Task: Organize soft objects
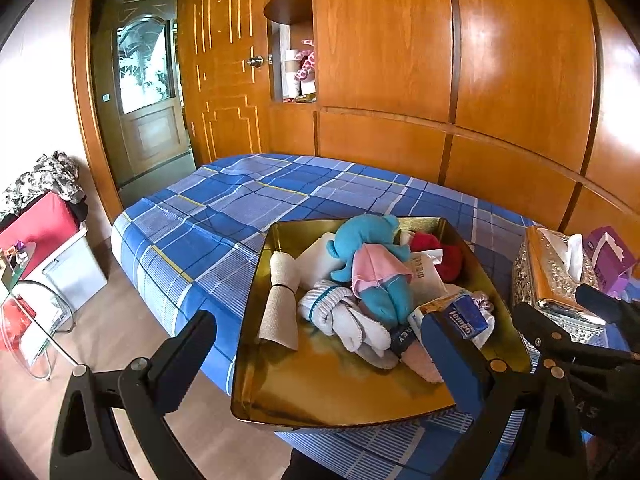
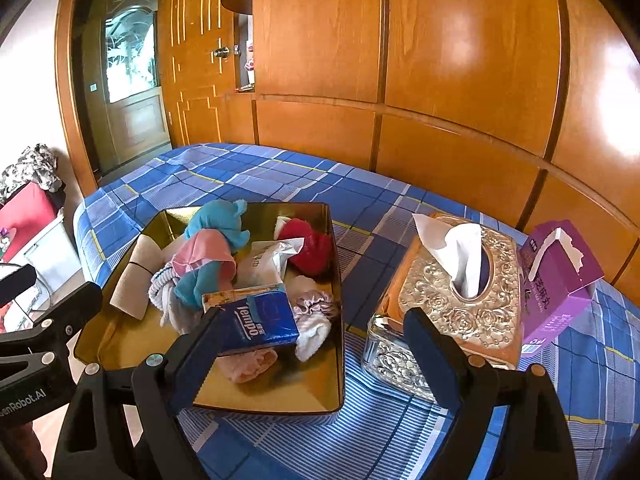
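Note:
A shallow gold tray [image 1: 320, 396] [image 2: 280, 392] lies on the blue checked bed. In it are a blue plush toy in a pink skirt [image 1: 368, 248] [image 2: 216, 220], white socks [image 1: 344, 316], a beige rolled bandage [image 1: 280, 300], a red soft item [image 2: 312, 248], a white packet [image 2: 264, 264], a pink satin scrunchie [image 2: 316, 304] and a blue Tempo tissue pack [image 1: 464, 316] [image 2: 260, 324]. My left gripper [image 1: 318, 322] hovers open over the tray's near edge. My right gripper [image 2: 312, 316] is open wide above the tray's right rim, with the Tempo pack beside its left finger, not gripped.
An ornate gold tissue box [image 2: 452, 300] and a purple carton [image 2: 560, 280] stand on the bed right of the tray. Wooden wardrobe panels [image 2: 440, 80] run behind the bed. Left of the bed are bare floor [image 1: 120, 320], a glass side table [image 1: 36, 320] and a white bin [image 1: 72, 272].

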`<action>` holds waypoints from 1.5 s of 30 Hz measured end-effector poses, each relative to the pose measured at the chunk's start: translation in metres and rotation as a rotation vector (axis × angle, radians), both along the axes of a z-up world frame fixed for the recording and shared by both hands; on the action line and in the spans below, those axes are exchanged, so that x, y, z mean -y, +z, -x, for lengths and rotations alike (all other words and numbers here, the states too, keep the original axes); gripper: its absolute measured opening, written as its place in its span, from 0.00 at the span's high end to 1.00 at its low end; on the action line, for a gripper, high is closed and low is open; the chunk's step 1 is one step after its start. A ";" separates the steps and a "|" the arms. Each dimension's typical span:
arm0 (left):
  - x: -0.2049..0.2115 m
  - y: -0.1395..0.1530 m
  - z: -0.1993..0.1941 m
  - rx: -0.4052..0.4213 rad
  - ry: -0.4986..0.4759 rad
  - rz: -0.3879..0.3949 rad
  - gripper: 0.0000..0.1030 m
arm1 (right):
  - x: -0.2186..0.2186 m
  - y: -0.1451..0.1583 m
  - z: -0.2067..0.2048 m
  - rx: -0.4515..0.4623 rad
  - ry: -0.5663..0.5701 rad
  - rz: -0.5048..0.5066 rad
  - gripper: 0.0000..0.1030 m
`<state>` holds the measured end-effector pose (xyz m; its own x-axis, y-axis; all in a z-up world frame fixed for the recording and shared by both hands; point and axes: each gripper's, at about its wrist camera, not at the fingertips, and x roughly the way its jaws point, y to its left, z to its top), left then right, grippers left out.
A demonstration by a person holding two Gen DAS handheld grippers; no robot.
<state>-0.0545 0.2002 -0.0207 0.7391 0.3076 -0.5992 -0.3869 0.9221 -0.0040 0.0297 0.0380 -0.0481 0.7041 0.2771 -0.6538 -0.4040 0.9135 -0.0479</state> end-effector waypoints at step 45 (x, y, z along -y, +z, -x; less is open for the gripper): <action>-0.001 -0.003 -0.001 -0.013 0.000 0.005 0.00 | -0.001 -0.001 0.001 -0.003 0.001 0.003 0.12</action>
